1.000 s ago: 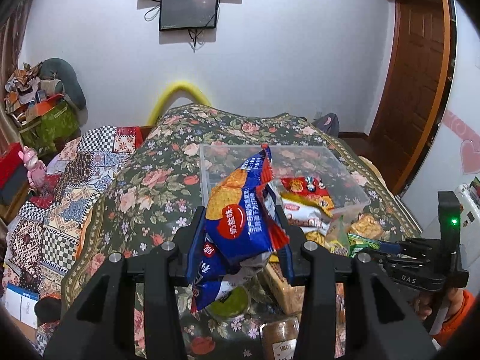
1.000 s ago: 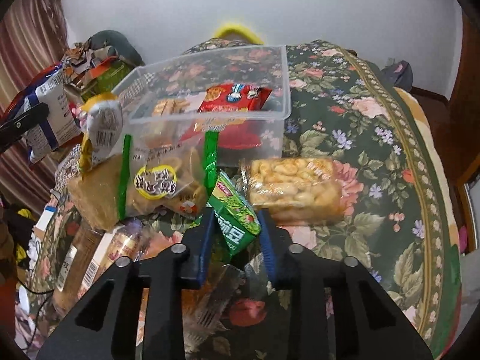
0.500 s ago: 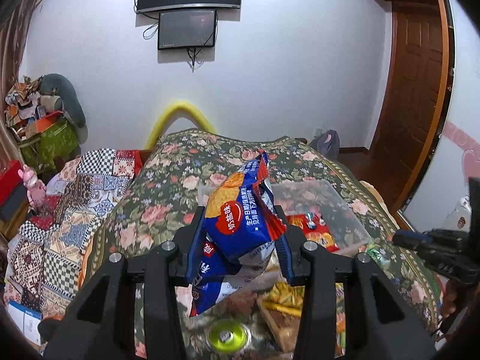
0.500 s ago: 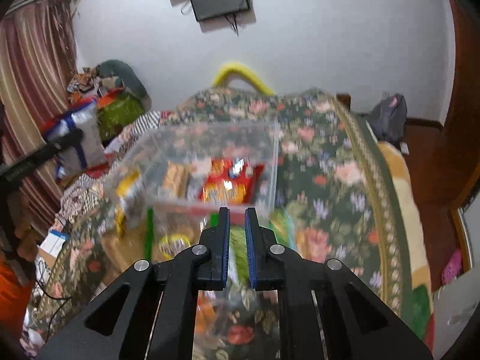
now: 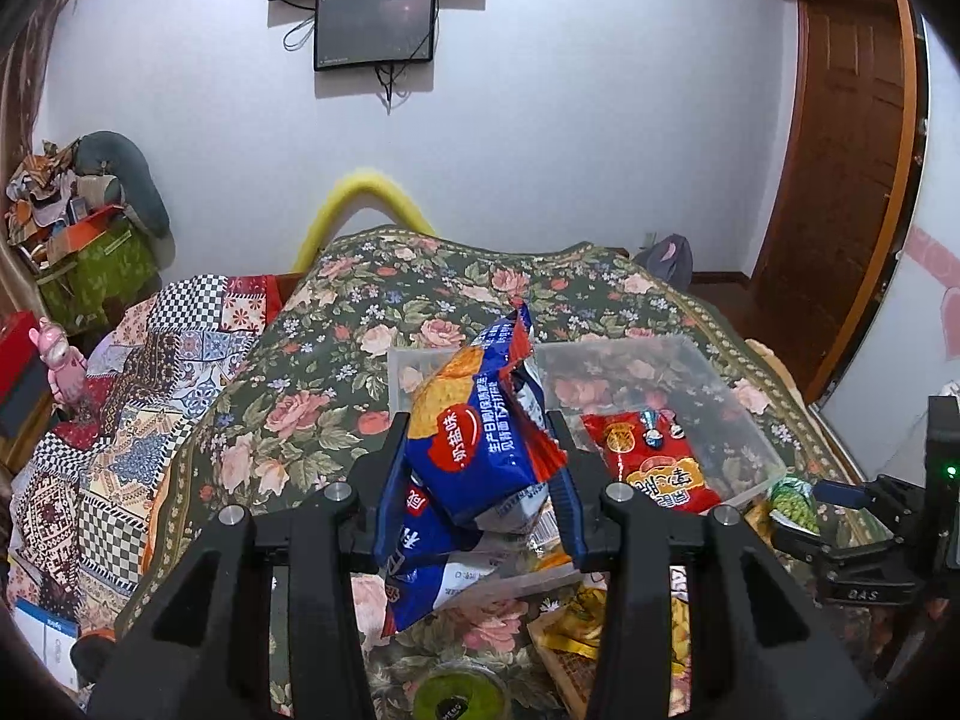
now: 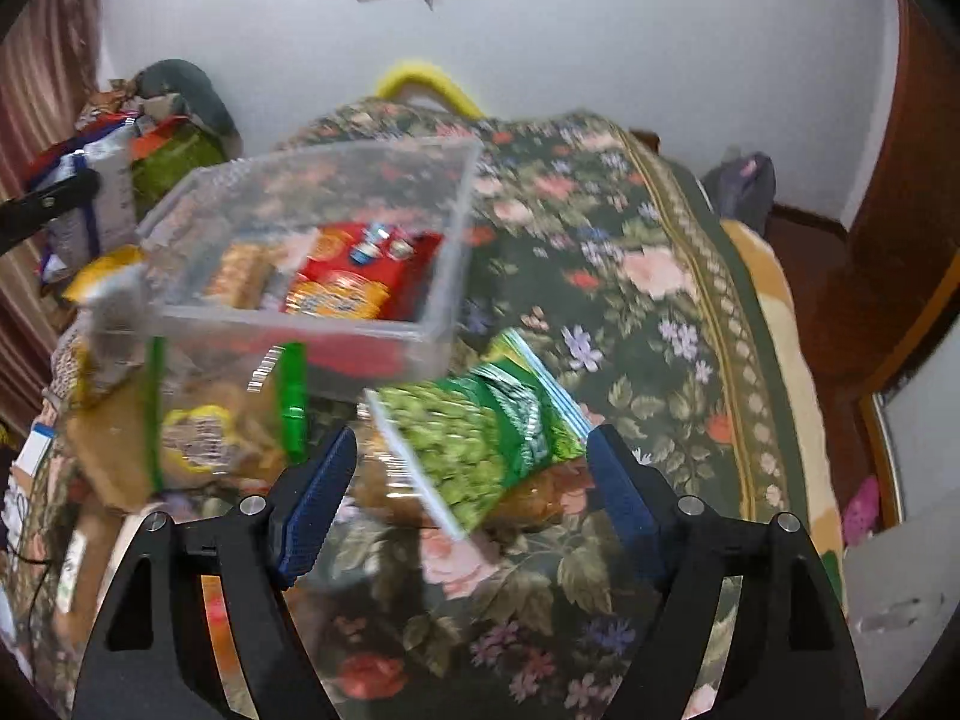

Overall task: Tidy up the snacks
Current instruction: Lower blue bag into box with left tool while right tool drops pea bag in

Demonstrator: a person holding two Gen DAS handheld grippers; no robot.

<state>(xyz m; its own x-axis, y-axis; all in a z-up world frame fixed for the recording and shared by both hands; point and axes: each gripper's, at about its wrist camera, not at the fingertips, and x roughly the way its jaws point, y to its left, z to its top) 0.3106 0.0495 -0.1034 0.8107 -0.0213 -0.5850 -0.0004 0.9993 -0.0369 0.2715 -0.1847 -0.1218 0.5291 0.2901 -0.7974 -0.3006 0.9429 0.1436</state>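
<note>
My left gripper [image 5: 477, 480] is shut on a blue cracker bag [image 5: 474, 450] and holds it up in front of the clear plastic bin [image 5: 738, 402]. The bin holds a red snack pack [image 5: 654, 462]; it also shows in the right wrist view [image 6: 354, 282]. My right gripper [image 6: 471, 480] is open, its jaws wide apart. A green pea snack bag [image 6: 480, 426] hangs loose between them, blurred, just off the near corner of the bin [image 6: 444, 312]. In the left wrist view the right gripper [image 5: 804, 510] is at the bin's near right corner with the green bag [image 5: 792, 498].
Loose snacks lie on the floral bedspread [image 6: 648, 276] before the bin: a green-striped biscuit bag [image 6: 210, 432], a yellow pack [image 6: 102, 282], a green lid [image 5: 462, 696]. A wooden door [image 5: 840, 180] stands right, cluttered boxes [image 5: 90, 252] left.
My right gripper has opened and let go of the green bag, which now drops free by the bin. My left gripper still holds the blue bag, now tilted down toward the bin.
</note>
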